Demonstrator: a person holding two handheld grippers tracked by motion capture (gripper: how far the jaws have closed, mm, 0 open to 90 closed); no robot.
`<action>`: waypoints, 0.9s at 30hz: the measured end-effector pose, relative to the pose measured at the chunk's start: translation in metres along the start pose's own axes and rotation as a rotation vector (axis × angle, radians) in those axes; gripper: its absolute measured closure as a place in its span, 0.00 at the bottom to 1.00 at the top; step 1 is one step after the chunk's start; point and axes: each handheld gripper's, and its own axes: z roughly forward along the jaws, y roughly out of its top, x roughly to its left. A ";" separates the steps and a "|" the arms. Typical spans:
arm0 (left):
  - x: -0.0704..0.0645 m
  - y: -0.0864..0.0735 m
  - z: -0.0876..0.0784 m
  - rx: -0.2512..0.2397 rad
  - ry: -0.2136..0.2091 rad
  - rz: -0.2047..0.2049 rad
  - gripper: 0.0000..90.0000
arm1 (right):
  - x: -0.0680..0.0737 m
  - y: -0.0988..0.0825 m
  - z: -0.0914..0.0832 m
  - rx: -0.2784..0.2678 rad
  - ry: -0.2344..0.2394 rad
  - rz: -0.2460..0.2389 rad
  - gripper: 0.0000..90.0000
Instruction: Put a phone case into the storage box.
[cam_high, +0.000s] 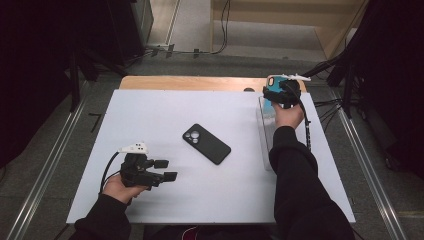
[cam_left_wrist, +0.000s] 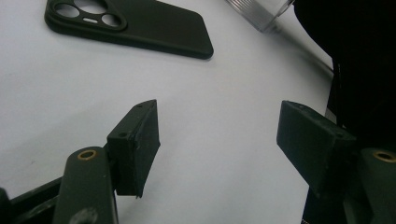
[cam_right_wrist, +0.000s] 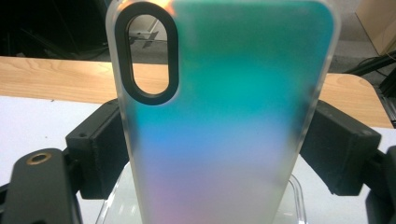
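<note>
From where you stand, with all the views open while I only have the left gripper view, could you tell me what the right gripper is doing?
Observer: The right gripper is shut on a translucent teal phone case, its pads on the case's two long edges.
Operator: Where is it over the table?
Observer: At the far right, above a clear plastic bin.
Operator: And my own gripper?
Observer: The left gripper is open, near left of the black phone.
</note>
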 end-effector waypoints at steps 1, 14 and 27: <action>0.000 0.000 0.000 0.000 0.000 0.000 0.34 | 0.000 0.000 0.000 0.000 0.000 0.000 0.16; 0.000 0.000 0.003 0.004 -0.002 0.000 0.34 | 0.009 -0.005 0.005 0.018 -0.012 -0.011 0.16; 0.000 0.000 0.004 0.006 -0.002 -0.005 0.34 | 0.013 -0.010 0.009 0.032 -0.018 -0.029 0.11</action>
